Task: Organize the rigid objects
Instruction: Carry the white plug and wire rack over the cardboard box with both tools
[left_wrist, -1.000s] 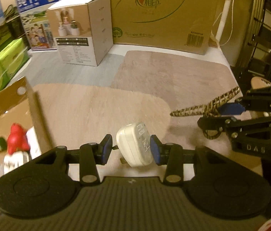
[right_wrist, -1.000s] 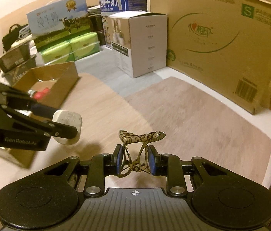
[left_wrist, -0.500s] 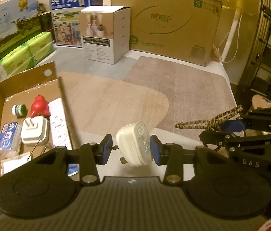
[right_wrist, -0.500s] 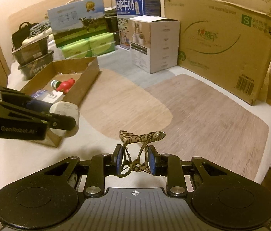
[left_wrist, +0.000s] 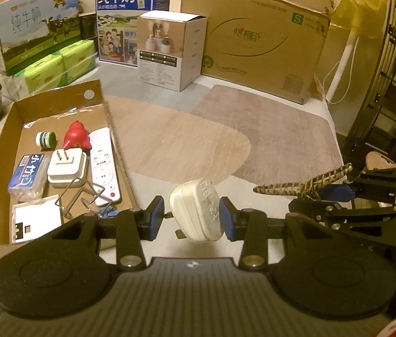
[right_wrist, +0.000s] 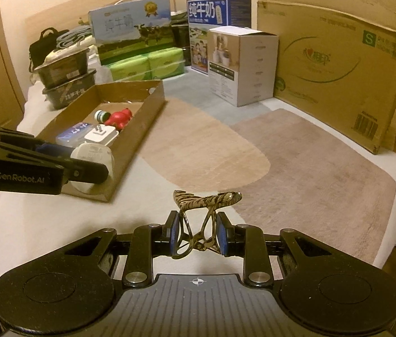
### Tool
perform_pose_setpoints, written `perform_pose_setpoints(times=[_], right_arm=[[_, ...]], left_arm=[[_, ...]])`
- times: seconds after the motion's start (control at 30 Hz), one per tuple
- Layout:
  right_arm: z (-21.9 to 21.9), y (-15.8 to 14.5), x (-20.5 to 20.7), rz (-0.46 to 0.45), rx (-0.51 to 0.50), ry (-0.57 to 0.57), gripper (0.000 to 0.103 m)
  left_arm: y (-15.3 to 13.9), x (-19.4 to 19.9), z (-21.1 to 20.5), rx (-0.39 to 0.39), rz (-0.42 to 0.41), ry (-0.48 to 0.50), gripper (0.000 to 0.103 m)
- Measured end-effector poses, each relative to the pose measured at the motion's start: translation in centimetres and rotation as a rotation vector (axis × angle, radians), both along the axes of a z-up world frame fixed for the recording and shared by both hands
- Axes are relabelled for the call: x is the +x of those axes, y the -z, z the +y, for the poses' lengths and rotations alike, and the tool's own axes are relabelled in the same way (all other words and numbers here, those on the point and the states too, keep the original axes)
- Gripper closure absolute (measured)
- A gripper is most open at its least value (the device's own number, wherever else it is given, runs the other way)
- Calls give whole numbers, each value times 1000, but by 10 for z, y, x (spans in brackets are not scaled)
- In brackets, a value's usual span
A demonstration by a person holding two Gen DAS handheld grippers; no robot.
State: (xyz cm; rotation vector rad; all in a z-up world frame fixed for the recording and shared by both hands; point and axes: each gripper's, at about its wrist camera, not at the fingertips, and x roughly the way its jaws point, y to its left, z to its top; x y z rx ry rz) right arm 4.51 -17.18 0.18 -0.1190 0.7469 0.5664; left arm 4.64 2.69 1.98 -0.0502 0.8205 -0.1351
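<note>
My left gripper (left_wrist: 191, 216) is shut on a white plug adapter (left_wrist: 198, 210), held above the rug just right of a shallow cardboard box (left_wrist: 113, 129). The box holds a red toy (left_wrist: 75, 134), a white power strip (left_wrist: 104, 165), another white plug (left_wrist: 67, 165), a blue pack (left_wrist: 28, 174) and other small items. My right gripper (right_wrist: 198, 237) is shut on folded tortoiseshell glasses (right_wrist: 206, 202). In the left wrist view the right gripper (left_wrist: 335, 193) hangs at the right with the glasses (left_wrist: 302, 186). In the right wrist view the left gripper (right_wrist: 85, 160) hovers beside the box (right_wrist: 139, 129).
Milk cartons (left_wrist: 130, 19), green tissue packs (left_wrist: 57, 67), a white product box (left_wrist: 170, 56) and a large cardboard carton (left_wrist: 259, 39) line the back. A fan stand (left_wrist: 341, 64) and a dark rack (left_wrist: 389, 84) stand at the right. Beige and brown rug patches (left_wrist: 186, 143) lie ahead.
Both grippers have pulled back with their loads, so the whole cardboard box and its contents have come into the left wrist view. Neither grip has changed.
</note>
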Motion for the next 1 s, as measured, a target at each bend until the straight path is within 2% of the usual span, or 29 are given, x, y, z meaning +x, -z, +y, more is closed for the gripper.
perform_pose_setpoints(times=[0.4, 1.0], right_arm=[[19, -4, -11, -9, 12, -31, 75], [72, -14, -20, -20, 41, -140, 75]], left_arm=[[1, -17, 22, 15, 2, -50, 64], [-6, -34, 81, 34, -8, -186, 64]])
